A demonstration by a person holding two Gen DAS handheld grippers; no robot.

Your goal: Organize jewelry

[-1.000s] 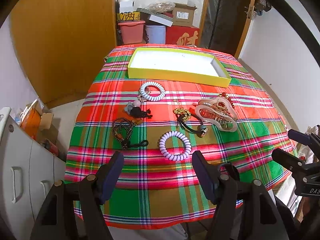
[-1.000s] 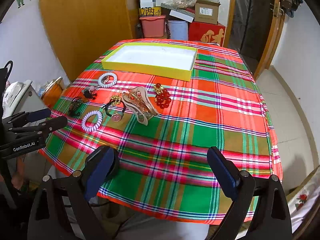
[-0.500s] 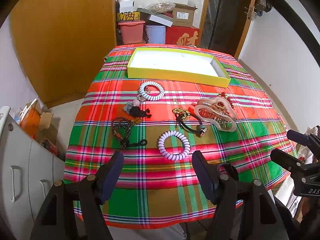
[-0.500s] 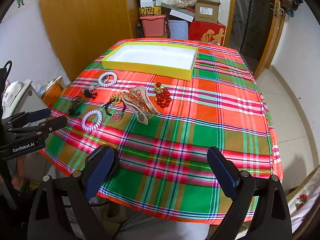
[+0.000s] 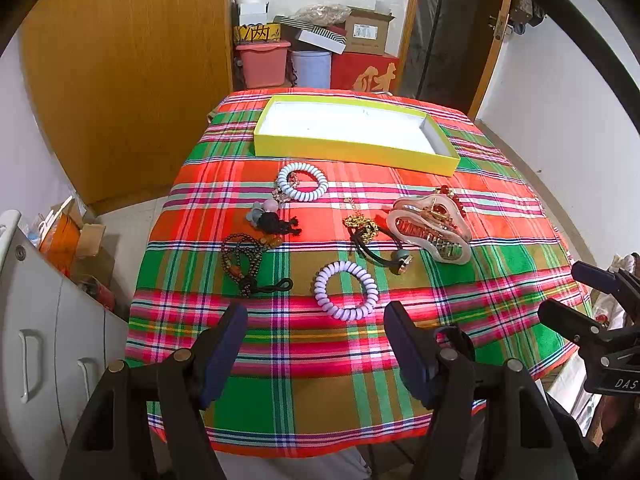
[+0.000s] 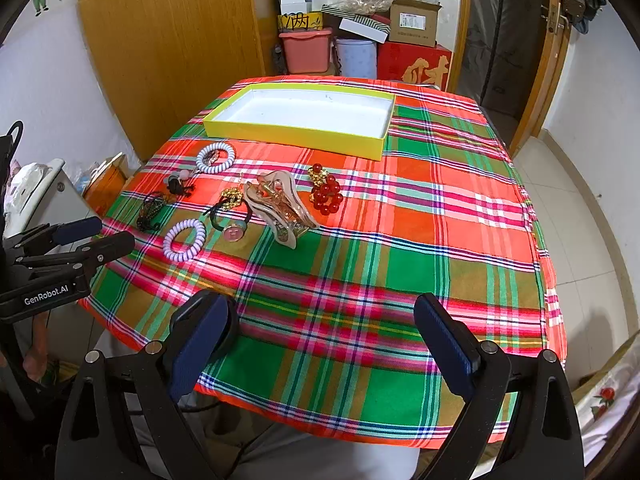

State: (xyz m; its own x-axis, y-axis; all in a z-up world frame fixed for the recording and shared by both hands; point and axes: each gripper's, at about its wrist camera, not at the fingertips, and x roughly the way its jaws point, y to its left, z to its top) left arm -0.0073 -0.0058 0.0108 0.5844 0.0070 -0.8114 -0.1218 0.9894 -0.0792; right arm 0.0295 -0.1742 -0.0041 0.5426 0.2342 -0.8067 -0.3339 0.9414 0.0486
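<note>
An empty yellow tray [image 5: 352,149] [image 6: 296,134] sits at the table's far side. In front of it lie a white coil bracelet [image 5: 302,182] [image 6: 215,158], a lilac coil bracelet [image 5: 346,290] [image 6: 185,240], a dark bead necklace [image 5: 240,264] [image 6: 150,210], a black tassel charm [image 5: 276,222] [image 6: 178,184], a gold chain with black cord [image 5: 370,236] [image 6: 228,206], a clear hair claw [image 5: 434,228] [image 6: 280,204] and red beads [image 6: 326,192]. My left gripper [image 5: 316,344] is open, just short of the lilac bracelet. My right gripper [image 6: 324,344] is open over the near edge.
The plaid cloth [image 6: 400,240] covers the table. A wooden wardrobe [image 5: 120,60] stands at the left, stacked boxes and bins [image 5: 312,52] behind the table, a white cabinet [image 5: 48,320] at the near left, a doorway [image 6: 512,40] at the right.
Almost nothing moved; the left wrist view has shifted very slightly. Both grippers stay open and empty.
</note>
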